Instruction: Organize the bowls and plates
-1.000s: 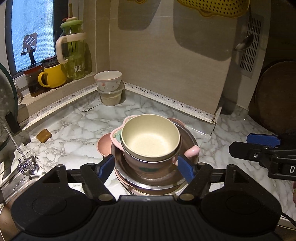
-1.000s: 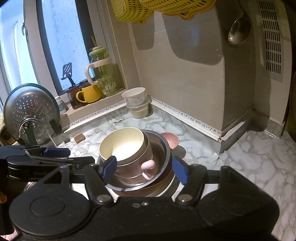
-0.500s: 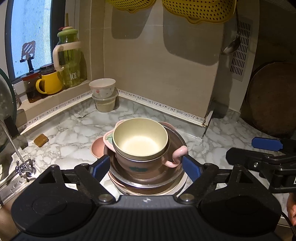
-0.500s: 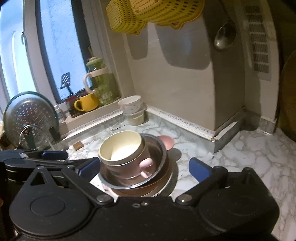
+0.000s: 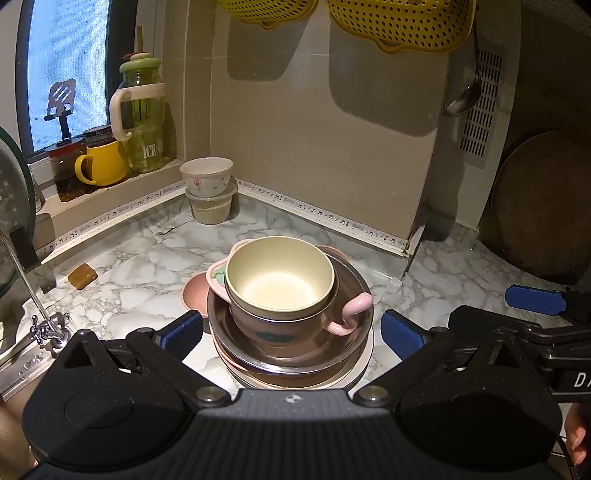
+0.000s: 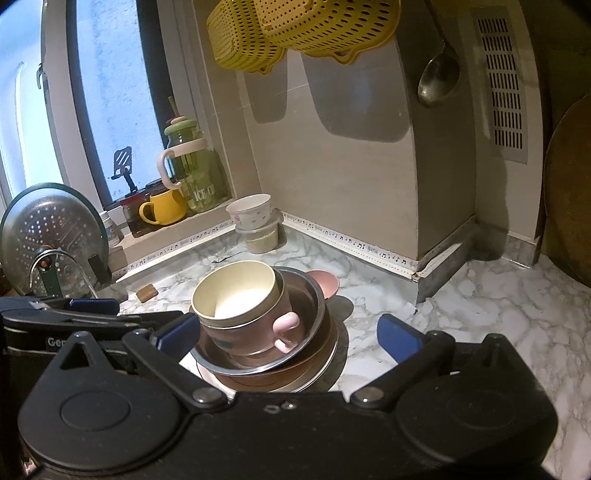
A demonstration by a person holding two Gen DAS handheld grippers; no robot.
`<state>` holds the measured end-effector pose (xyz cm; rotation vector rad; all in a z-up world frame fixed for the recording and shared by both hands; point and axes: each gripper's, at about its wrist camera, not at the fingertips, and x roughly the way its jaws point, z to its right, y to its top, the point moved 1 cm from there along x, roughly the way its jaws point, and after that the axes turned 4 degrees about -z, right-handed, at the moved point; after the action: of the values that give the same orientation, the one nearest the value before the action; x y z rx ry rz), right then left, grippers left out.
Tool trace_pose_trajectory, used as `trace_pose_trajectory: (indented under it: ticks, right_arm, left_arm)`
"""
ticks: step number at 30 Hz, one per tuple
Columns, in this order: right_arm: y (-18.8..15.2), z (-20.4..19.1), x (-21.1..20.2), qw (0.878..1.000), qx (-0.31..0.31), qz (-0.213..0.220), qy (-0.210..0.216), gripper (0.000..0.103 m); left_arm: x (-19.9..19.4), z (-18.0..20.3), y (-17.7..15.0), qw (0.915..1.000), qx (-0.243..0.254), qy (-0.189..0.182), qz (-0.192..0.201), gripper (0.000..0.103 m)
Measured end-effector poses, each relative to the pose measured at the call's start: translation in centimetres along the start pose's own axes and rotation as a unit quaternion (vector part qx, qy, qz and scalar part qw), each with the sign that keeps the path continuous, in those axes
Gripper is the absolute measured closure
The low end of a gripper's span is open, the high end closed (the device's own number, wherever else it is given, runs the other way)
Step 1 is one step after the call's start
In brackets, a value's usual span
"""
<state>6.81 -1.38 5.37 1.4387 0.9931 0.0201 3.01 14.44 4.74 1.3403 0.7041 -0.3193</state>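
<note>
A stack stands on the marble counter: a cream bowl [image 5: 279, 280] [image 6: 236, 290] inside a pink handled bowl [image 5: 354, 314] [image 6: 284, 328], inside a steel bowl [image 5: 354, 291] [image 6: 316, 299], on plates [image 5: 291, 382] [image 6: 317, 373]. A small pink dish [image 5: 194, 293] [image 6: 327, 284] sits beside the stack. My left gripper [image 5: 291, 332] is open, its blue pads either side of the stack and short of it. My right gripper [image 6: 288, 334] is open, also straddling the stack without touching. A white floral bowl [image 5: 207, 179] [image 6: 249, 214] rests on a tub in the corner.
A green jar [image 5: 142, 118] and yellow mug [image 5: 101, 162] stand on the window sill. A faucet [image 5: 35, 295] and strainer lid [image 6: 48, 236] are at left. Yellow colanders [image 5: 399, 22] and a ladle [image 6: 437, 79] hang above. A round wooden board [image 5: 543, 206] leans at right.
Both grippers have opened wider and drawn back and up from the stack. The stack has not moved.
</note>
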Motion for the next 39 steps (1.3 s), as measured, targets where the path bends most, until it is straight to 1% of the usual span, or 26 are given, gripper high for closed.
trace_pose_trajectory:
  ticks: [14, 22, 39]
  right_arm:
    - [0.01, 0.15, 0.16, 1.0, 0.004, -0.005, -0.006, 0.0]
    - [0.05, 0.32, 0.33, 1.0, 0.009, -0.006, -0.01, 0.0]
    - [0.04, 0.29, 0.72, 1.0, 0.012, -0.008, -0.004, 0.0]
  left_arm:
    - [0.3, 0.22, -0.01, 0.9999, 0.001, -0.013, -0.008, 0.0]
    - [0.35, 0.23, -0.01, 0.9999, 0.001, -0.014, -0.006, 0.0]
    - [0.53, 0.11, 0.01, 0.9999, -0.002, -0.009, -0.011, 0.0]
